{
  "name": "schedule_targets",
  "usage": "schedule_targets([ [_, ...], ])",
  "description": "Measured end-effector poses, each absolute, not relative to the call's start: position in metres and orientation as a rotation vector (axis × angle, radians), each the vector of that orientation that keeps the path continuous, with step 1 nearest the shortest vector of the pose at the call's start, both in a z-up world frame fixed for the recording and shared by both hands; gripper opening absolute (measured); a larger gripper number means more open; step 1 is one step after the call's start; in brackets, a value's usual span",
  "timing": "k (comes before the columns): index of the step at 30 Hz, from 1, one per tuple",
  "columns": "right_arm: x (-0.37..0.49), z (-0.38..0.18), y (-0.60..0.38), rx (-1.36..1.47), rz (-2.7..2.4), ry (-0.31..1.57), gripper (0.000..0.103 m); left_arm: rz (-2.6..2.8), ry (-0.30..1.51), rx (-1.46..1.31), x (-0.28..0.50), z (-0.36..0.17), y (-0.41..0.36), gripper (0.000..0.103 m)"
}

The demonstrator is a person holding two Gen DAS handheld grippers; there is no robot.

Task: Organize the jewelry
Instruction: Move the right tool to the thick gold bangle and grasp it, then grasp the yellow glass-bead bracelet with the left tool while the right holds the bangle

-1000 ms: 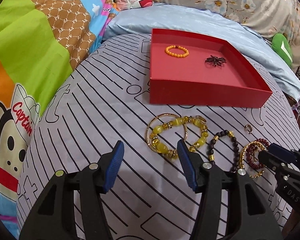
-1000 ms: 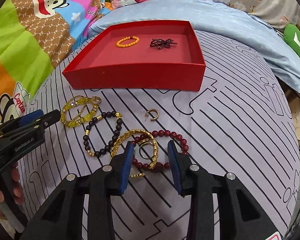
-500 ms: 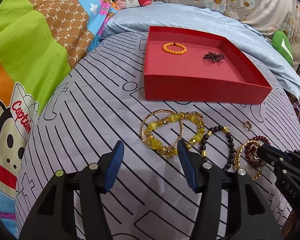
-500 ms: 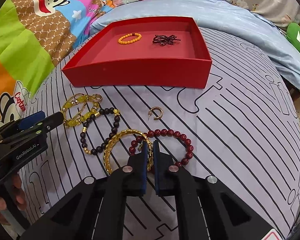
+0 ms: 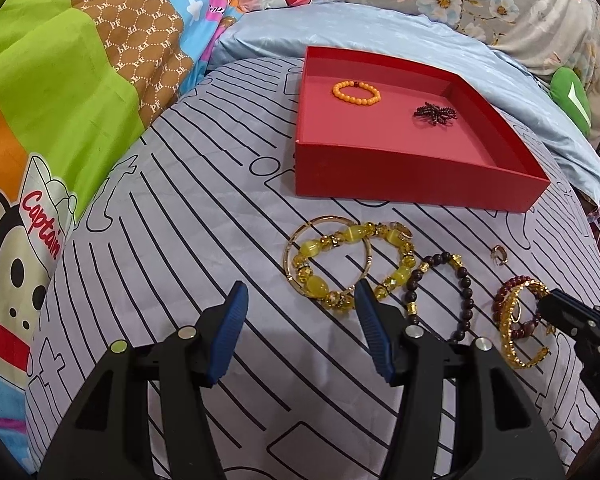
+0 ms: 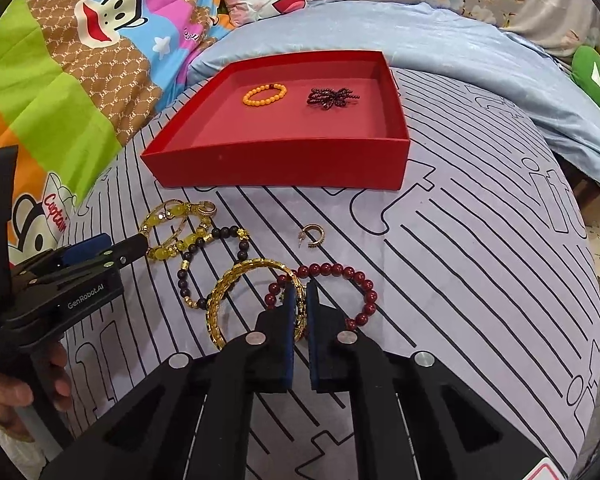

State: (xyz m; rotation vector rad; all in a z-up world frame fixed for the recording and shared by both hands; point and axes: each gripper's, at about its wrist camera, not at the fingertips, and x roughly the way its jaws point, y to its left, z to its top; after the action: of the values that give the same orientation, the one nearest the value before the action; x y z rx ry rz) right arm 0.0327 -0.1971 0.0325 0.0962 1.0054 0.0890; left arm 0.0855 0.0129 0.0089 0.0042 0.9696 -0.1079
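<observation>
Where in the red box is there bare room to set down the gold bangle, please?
The red box is bare across its near half and left side, in front of the orange bead bracelet and dark beaded bow. Only the back middle is crowded.

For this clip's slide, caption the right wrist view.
Right gripper shut on the gold bangle beside a red bead bracelet, red tray beyond.

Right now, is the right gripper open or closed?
Closed. In the right wrist view, the right gripper has its blue pads pressed against the rim of the gold bangle, with only a narrow gap left between them.
</observation>
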Motion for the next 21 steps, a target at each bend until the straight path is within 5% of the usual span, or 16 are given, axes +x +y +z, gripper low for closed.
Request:
schedule_targets([
  [11,0.033,0.035,-0.201,0.126,0.099,1.001,0.005,-0.129,0.997,-0.059,0.099,0.002,0.013,0.049],
  [19,0.033,0.035,-0.202,0.136,0.099,1.001,0.005,-0.154,1.002,-0.036,0.107,-0.005,0.005,0.012],
  [21,0.033,0.035,-0.202,0.136,0.099,1.003,0.005,-0.167,1.001,-0.036,0.106,-0.004,0.005,0.009],
])
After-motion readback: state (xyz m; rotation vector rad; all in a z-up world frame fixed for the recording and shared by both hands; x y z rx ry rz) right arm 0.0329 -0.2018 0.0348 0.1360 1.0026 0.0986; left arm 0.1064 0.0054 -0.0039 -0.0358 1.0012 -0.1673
